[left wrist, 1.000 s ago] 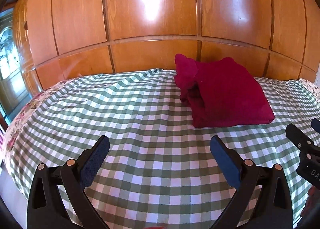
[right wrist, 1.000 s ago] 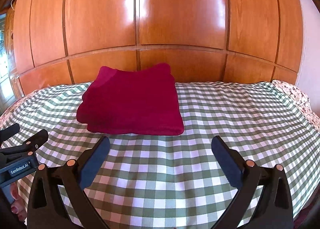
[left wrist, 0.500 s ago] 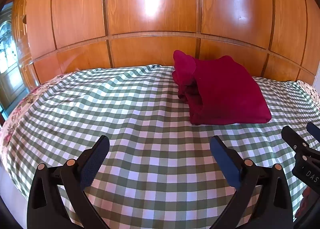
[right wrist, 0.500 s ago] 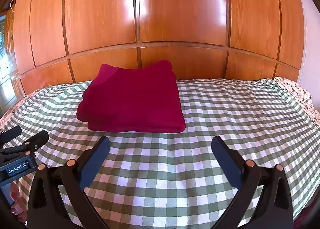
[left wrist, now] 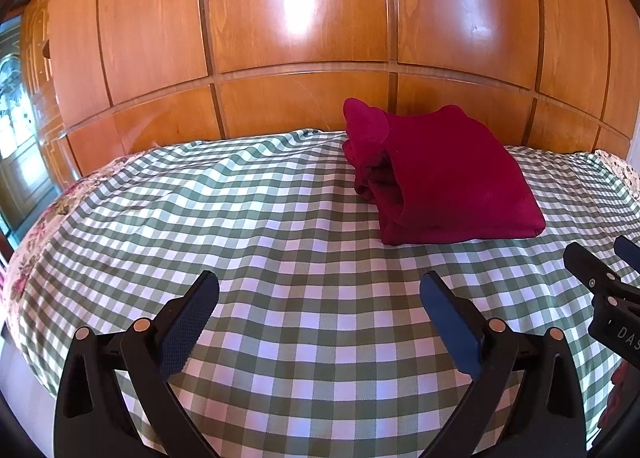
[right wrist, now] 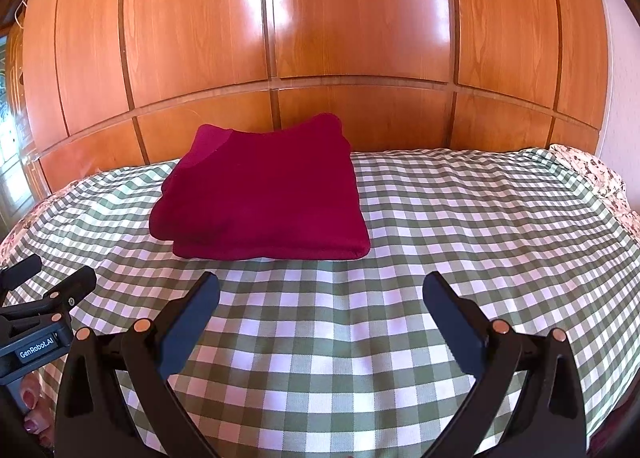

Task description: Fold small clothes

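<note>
A dark red garment (left wrist: 440, 178) lies folded into a neat rectangle on the green-and-white checked bed cover (left wrist: 260, 238), near the far edge. It also shows in the right wrist view (right wrist: 264, 190), straight ahead. My left gripper (left wrist: 318, 296) is open and empty, held above the cover, short and left of the garment. My right gripper (right wrist: 320, 298) is open and empty, just short of the garment's near edge. The right gripper shows at the right edge of the left wrist view (left wrist: 600, 282). The left gripper shows at the left edge of the right wrist view (right wrist: 44, 290).
A glossy wooden panelled wardrobe (right wrist: 320, 38) stands right behind the bed. A floral sheet (left wrist: 36, 242) shows at the bed's left edge and at its right corner (right wrist: 588, 170). A glazed door (left wrist: 16, 130) is at far left.
Both grippers have drawn back and risen a little; the garment sits slightly higher in both views. The garment itself has not moved. Both grippers stay open.
</note>
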`<state>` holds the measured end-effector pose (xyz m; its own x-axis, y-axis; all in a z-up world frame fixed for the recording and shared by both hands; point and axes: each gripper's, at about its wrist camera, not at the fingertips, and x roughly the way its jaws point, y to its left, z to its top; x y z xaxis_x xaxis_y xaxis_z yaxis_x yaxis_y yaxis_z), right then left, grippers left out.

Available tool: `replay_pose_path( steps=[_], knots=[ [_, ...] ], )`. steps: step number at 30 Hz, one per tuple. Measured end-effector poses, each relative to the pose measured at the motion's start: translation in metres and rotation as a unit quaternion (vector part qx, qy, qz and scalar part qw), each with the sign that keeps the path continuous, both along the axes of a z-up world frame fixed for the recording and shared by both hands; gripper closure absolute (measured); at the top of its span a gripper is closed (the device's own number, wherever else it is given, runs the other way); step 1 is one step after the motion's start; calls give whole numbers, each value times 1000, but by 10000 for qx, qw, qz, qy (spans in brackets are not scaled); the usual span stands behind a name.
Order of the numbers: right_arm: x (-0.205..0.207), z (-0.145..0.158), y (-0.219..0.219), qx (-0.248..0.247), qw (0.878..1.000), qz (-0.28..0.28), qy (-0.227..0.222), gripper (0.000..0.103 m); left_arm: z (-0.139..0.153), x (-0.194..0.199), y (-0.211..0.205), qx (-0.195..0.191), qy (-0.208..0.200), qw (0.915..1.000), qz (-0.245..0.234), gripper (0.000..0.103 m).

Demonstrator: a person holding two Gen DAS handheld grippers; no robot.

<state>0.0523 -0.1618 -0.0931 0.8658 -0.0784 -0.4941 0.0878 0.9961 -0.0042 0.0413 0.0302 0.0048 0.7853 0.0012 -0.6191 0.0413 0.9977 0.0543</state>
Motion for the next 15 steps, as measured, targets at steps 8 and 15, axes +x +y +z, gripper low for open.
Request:
replay_pose_path(
  steps=[8, 15],
  knots=[
    [1, -1, 0, 9, 10000, 17, 29, 2, -4, 1, -3, -8, 135, 9999, -33, 3],
    [1, -1, 0, 8, 10000, 21, 35, 2, -5, 1, -3, -13, 166, 9999, -11, 3]
  ],
)
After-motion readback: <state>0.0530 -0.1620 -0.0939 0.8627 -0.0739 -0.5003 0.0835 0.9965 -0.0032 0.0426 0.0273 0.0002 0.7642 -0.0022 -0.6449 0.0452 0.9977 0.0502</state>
